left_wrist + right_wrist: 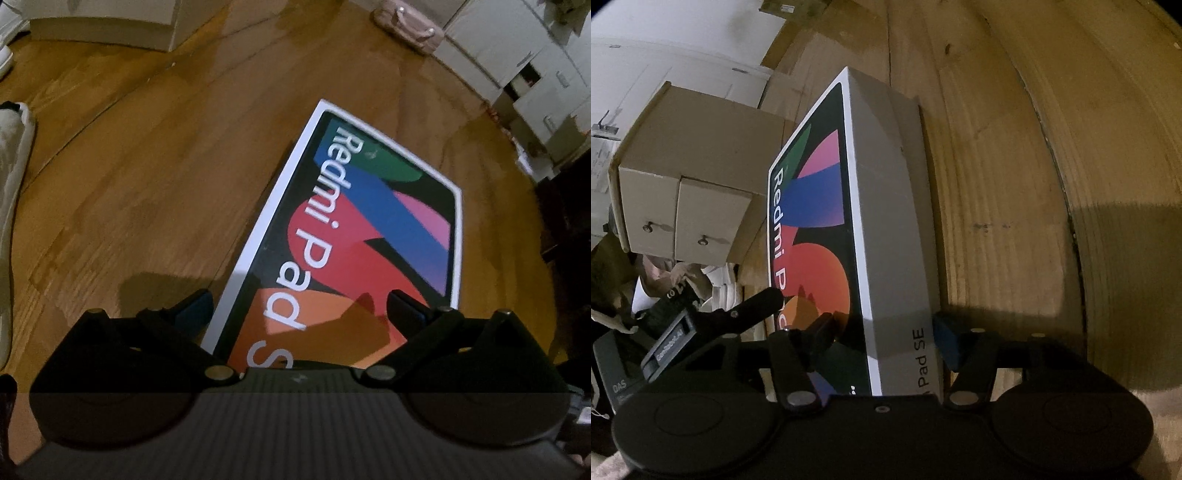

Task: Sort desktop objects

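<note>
A white Redmi Pad SE box (369, 236) with a colourful printed lid lies on the wooden tabletop (147, 177). My left gripper (301, 302) hovers open over the box's near end. Its left fingertip is off the box's left edge and its right fingertip is over the lid. In the right wrist view the same box (886, 221) shows its grey side face. My right gripper (884, 332) is shut across the thickness of the box, with one finger on the lid and the blue pad (947, 341) against the lower edge. The left gripper's finger (757, 302) reaches in from the left.
A brown cardboard drawer unit (687, 177) with two knobs stands just beyond the box's far left side. White cabinets (535, 74) and a pink bag (410, 26) sit past the table's far edge. A white padded object (11, 184) lies at the left.
</note>
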A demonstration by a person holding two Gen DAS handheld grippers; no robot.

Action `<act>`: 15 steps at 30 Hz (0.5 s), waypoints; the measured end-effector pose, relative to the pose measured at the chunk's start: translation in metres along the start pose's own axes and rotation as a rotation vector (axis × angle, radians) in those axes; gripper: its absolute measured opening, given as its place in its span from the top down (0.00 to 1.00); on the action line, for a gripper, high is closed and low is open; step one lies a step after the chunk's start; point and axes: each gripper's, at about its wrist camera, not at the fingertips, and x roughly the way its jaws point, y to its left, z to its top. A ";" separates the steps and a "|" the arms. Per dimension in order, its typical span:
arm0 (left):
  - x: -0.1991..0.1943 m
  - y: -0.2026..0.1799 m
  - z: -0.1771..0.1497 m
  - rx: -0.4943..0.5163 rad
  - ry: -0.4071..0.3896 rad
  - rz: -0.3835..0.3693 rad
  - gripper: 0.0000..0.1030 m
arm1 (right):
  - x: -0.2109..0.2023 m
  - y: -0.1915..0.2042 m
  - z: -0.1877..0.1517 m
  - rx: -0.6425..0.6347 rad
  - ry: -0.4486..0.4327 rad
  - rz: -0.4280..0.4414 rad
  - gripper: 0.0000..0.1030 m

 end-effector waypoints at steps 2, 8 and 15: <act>-0.003 0.000 0.003 -0.007 -0.011 -0.014 0.02 | -0.003 0.005 0.002 -0.004 0.002 -0.008 0.38; 0.007 -0.014 0.008 0.100 0.029 0.048 0.02 | -0.009 0.011 0.004 -0.003 -0.015 -0.019 0.39; 0.017 -0.029 0.015 0.176 0.057 0.109 0.01 | -0.012 0.005 0.005 0.053 -0.051 -0.014 0.39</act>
